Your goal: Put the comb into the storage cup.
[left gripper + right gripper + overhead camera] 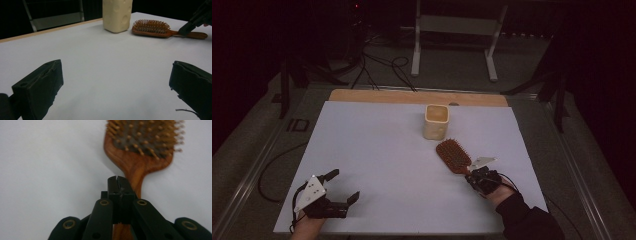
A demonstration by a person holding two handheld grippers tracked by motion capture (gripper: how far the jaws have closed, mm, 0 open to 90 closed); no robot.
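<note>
My right gripper (475, 175) sits at about five o'clock on the white tabletop (382, 165), and the wooden hairbrush (454, 156) lies bristles-up just ahead of it, toward eleven o'clock from my hand. In the right gripper view the jaws are pressed together with only a thin seam between them, and the brush handle (135, 177) runs under and just to the right of their tips; I cannot tell whether they pinch the handle or merely rest over it. My right hand (501, 192) comes in low from the bottom edge in a dark sleeve, gripper angled toward the brush head.

Beyond the brush, at roughly twelve o'clock, stands a cream square cup (436, 121), upright and apart from it.

My left gripper (343, 187) rests at seven o'clock, jaws spread wide, nothing between them, well apart from the brush.
</note>
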